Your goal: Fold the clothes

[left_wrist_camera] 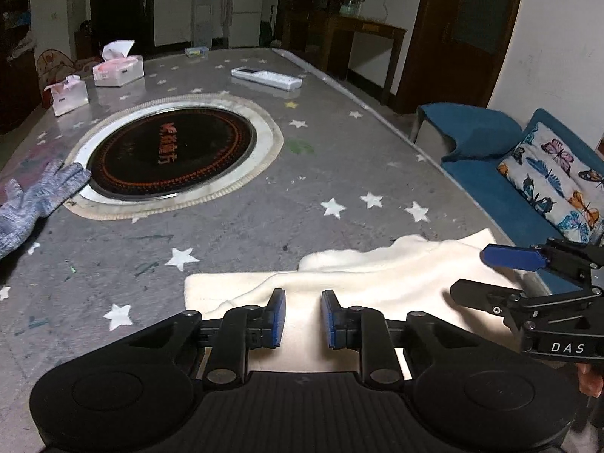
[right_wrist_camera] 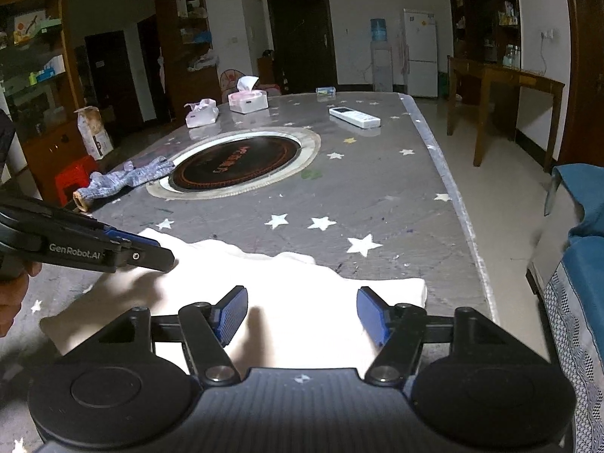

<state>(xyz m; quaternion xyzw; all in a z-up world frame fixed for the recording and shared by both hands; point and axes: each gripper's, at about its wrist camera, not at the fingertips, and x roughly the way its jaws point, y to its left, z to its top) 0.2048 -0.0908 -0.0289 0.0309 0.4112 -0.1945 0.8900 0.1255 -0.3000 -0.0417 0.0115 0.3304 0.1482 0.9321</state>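
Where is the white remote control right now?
The white remote control lies on the far right part of the table, beyond the round black hotplate, right of the tissue boxes.

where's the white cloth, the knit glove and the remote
white cloth (right_wrist_camera: 302, 283): right wrist view, middle of the fabric
knit glove (left_wrist_camera: 41, 196): left wrist view, palm
remote (right_wrist_camera: 355, 116): right wrist view, middle of its body

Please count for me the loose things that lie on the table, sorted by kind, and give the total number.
Cream garment: 1
Knitted blue-grey glove: 1
Tissue boxes, one larger and one smaller: 2
White remote control: 1
Small clear packet at the far edge: 1
Total: 6
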